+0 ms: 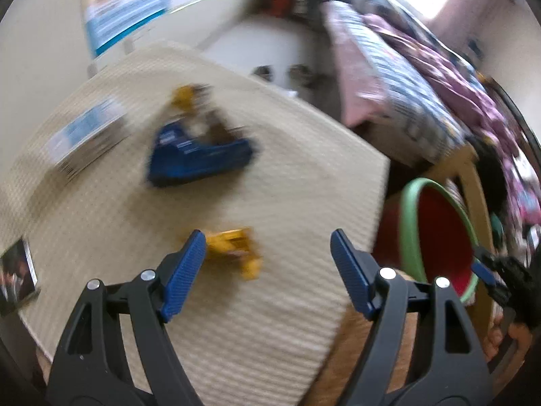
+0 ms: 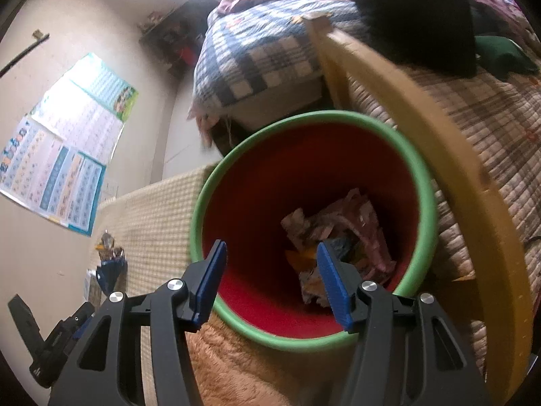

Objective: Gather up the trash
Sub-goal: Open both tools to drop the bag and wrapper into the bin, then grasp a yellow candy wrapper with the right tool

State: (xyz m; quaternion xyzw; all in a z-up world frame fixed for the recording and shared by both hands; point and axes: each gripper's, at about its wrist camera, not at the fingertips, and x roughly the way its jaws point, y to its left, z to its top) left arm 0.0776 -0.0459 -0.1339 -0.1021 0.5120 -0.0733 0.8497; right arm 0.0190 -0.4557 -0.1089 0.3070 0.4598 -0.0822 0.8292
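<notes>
My left gripper (image 1: pixel 267 237) is open and empty above a cream woven mat (image 1: pixel 270 176); this view is blurred. A crumpled yellow wrapper (image 1: pixel 236 250) lies on the mat just beside its left finger. Farther off lie a blue package (image 1: pixel 196 159) with brown scraps and another yellow piece (image 1: pixel 186 96). A red bin with a green rim (image 1: pixel 410 223) stands off the mat's right edge. My right gripper (image 2: pixel 270 247) hangs open and empty over that bin (image 2: pixel 199 209), which holds crumpled wrappers (image 2: pixel 341 230). The blue package (image 2: pixel 111 270) shows small at the left.
A bed with checked and purple covers (image 2: pixel 263 47) rises behind the bin, with a yellow wooden board (image 2: pixel 439 155) leaning beside it. A printed box (image 1: pixel 84 138) and a photo card (image 1: pixel 17 277) lie on the mat. Brown fluffy rug (image 2: pixel 230 365) lies under the bin; posters (image 2: pixel 61 155) hang on the wall.
</notes>
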